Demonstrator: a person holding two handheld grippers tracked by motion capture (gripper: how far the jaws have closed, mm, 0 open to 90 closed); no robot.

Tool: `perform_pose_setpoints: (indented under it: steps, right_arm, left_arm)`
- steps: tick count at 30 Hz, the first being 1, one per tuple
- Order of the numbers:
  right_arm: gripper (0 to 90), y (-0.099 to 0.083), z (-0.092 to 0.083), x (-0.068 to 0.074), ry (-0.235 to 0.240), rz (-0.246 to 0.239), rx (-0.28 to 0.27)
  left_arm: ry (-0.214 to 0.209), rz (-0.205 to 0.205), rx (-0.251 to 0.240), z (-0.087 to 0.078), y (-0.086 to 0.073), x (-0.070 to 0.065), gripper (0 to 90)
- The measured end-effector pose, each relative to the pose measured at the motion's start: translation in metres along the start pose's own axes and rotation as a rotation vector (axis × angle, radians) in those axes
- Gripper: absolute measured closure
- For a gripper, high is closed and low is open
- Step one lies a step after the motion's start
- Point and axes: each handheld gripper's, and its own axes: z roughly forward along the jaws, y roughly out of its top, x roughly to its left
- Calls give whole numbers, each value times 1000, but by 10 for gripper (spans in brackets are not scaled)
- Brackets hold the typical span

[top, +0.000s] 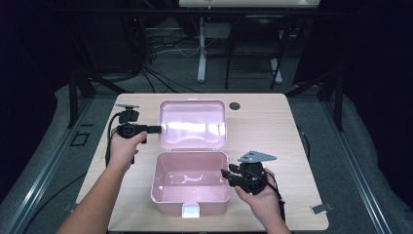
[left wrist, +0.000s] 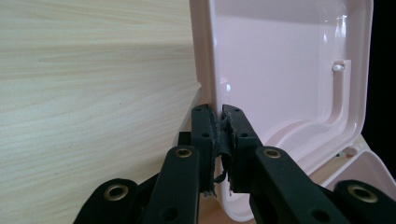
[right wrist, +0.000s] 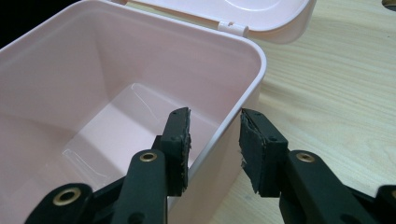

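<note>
One pink box [top: 190, 183], two grippers

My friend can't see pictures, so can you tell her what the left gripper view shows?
Two black tongs pinch the thin edge of a pink plastic lid, which stands open. A pale wooden table spreads out to the left, and a corner of the pink box peeks in at the lower right.

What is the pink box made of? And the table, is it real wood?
The box and its lid look like smooth, glossy pink plastic: light glares off them and the corners are rounded like moulded parts. The table shows pale wood grain, but its flat, even surface could be a printed laminate, so real wood is uncertain.
</note>
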Motion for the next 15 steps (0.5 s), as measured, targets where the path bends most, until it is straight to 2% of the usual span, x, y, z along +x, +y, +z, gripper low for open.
perform_pose_setpoints:
  steps: [15]
  right_arm:
    - [636,0,0,2,-4,0,3]
  left_arm:
    - [-26,-41,1,7,-2,8,839]
